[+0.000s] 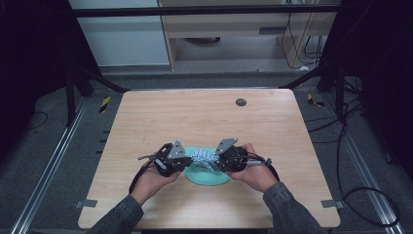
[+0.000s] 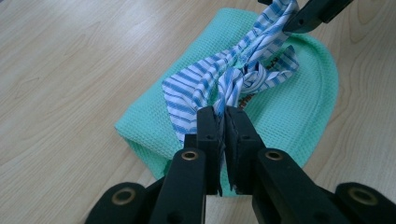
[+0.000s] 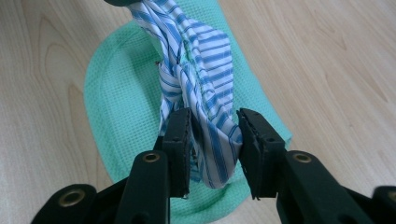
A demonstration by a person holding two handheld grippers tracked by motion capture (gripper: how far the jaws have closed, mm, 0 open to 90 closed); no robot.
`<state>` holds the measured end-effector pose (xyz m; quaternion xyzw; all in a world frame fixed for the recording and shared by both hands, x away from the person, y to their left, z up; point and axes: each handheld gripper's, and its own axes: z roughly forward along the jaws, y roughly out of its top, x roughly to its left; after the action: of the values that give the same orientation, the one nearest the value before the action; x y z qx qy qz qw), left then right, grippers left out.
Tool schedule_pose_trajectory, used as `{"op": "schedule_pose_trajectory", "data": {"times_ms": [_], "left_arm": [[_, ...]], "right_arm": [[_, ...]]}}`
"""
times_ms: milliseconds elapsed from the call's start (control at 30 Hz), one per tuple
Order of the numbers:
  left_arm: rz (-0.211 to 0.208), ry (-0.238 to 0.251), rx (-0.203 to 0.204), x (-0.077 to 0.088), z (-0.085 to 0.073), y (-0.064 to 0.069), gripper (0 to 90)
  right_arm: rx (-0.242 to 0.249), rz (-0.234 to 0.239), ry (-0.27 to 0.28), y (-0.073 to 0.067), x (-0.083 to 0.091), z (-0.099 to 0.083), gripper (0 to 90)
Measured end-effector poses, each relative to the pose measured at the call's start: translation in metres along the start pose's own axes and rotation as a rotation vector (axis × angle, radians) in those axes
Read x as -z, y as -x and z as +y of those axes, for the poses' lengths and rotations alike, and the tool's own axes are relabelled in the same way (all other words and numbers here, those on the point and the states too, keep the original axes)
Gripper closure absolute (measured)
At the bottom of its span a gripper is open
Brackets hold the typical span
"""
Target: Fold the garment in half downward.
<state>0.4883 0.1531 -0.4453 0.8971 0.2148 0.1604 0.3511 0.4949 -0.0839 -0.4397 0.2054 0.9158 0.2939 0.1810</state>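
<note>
A blue-and-white striped cloth (image 1: 201, 157) (image 2: 224, 79) (image 3: 201, 70), twisted and knotted in the middle, is stretched between both grippers above a folded green waffle-weave towel (image 1: 207, 174) (image 2: 299, 116) (image 3: 121, 102) on the wooden table (image 1: 204, 122). My left gripper (image 1: 184, 161) (image 2: 223, 116) is shut on one end of the striped cloth. My right gripper (image 1: 218, 160) (image 3: 212, 135) is shut on a thick bunch of the other end, which keeps its jaws apart. The right gripper's jaw tip (image 2: 308, 18) also shows at the top of the left gripper view.
A small dark round disc (image 1: 240, 102) lies near the table's far edge. Black frame posts and cables stand beside the table. The person's hands (image 1: 151, 183) hold both grippers near the table's front middle.
</note>
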Motion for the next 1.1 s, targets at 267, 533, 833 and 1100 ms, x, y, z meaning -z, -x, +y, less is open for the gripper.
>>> {"op": "schedule_pose_trajectory", "data": {"times_ms": [267, 533, 833, 1100], "left_arm": [[-0.010, -0.006, 0.002, -0.001, -0.009, 0.006, 84.8], [-0.026, -0.007, 0.013, -0.003, -0.018, 0.012, 85.7], [-0.023, -0.005, 0.022, -0.004, -0.023, 0.013, 83.7], [0.026, 0.014, 0.032, -0.003, -0.024, 0.013, 59.1]], "right_arm": [[0.002, 0.008, -0.007, -0.010, -0.002, -0.008, 71.1], [0.011, 0.017, -0.020, -0.019, -0.006, -0.015, 74.0], [0.019, 0.028, -0.025, -0.024, -0.009, -0.020, 82.8], [0.036, 0.037, -0.023, -0.026, -0.009, -0.019, 83.9]]}}
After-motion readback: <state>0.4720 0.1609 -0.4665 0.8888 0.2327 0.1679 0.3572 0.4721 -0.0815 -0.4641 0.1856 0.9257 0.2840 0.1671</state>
